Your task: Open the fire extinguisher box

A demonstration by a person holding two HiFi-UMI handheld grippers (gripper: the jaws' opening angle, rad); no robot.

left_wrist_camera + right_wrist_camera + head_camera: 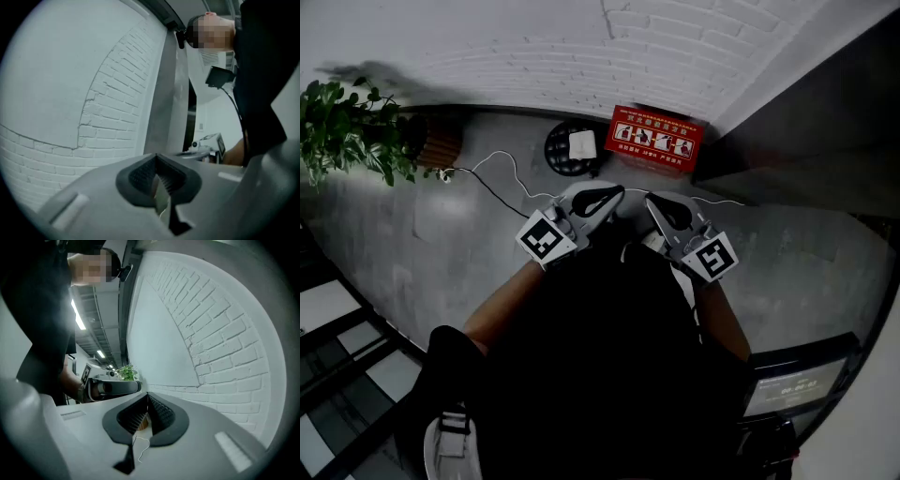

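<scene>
Two grippers sit side by side at the middle of the head view, just above the person's dark clothing, which fills the lower centre. A shoe shows at lower left and a dim screen at lower right. The left gripper is fully closed: in its own view the ribbed pads meet at the tip with nothing between them. The right gripper is closed all the way too and empty, its pads coming together in a point. The two tips lie near each other but apart, both aimed toward the top of the frame.

Past them spreads the grey floor, where a thin white cable winds in from the upper left. Farther up lies a black disc carrying a white object, just left of the box. That red box stands at upper centre, on the floor against the white brick wall, well apart from both grippers, and it looks closed. A leafy plant fills the upper left edge.
</scene>
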